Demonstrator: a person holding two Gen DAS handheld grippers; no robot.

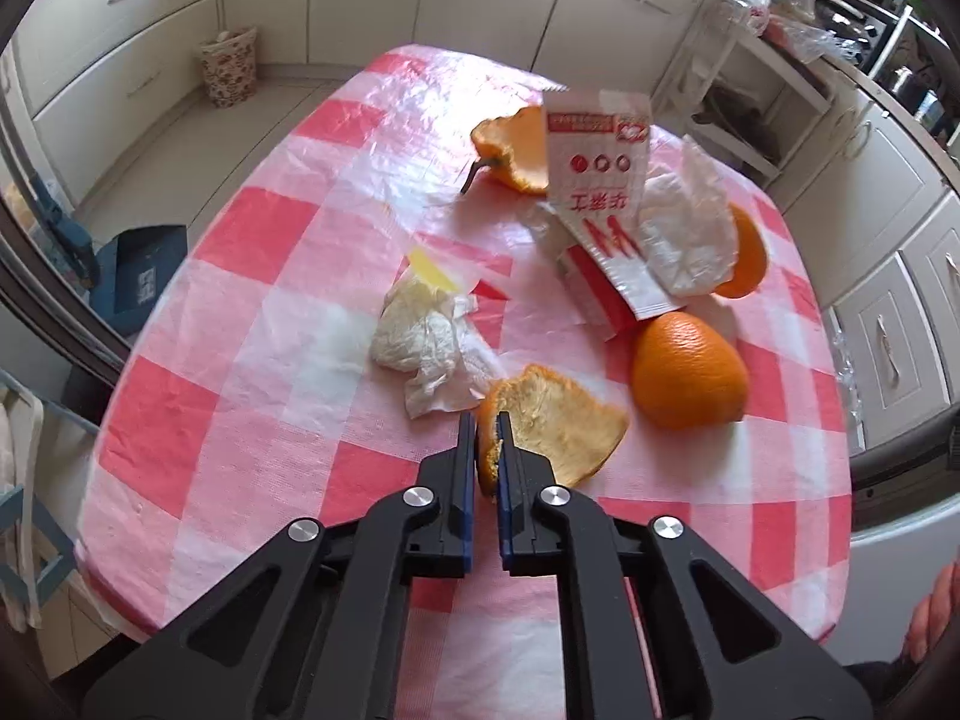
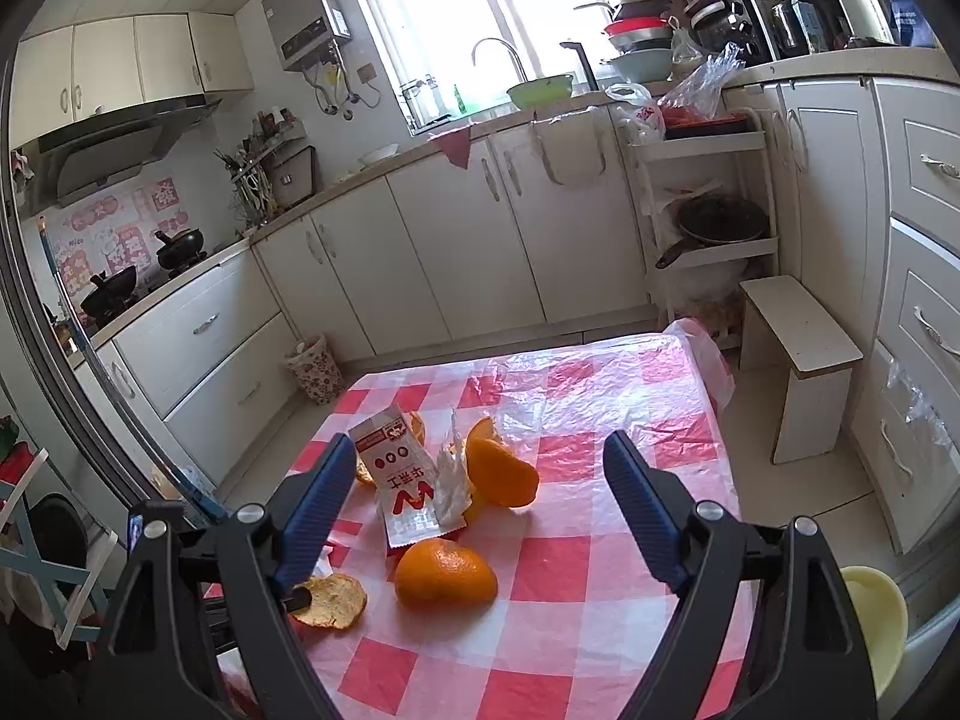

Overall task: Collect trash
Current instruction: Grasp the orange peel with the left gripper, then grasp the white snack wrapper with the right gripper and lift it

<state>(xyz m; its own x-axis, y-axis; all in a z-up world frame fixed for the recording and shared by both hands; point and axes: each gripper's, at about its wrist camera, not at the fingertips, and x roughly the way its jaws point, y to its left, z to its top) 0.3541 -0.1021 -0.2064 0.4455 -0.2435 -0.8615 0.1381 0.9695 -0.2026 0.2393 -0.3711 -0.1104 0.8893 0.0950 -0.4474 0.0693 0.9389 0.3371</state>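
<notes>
My left gripper is shut on the rim of a flat piece of orange peel, which lies on the red-and-white checked tablecloth. The same peel shows low left in the right wrist view. Beyond it sit a domed orange peel, a crumpled tissue, a red-and-white paper packet, a crumpled white wrapper and more peel. My right gripper is open above the table, with the packet and peels ahead of it and nothing between its fingers.
A floral wastebasket stands on the floor beyond the table's far left corner. A small white stool is by the cabinets on the right. A pale yellow container sits low right. A person's hand shows at the edge.
</notes>
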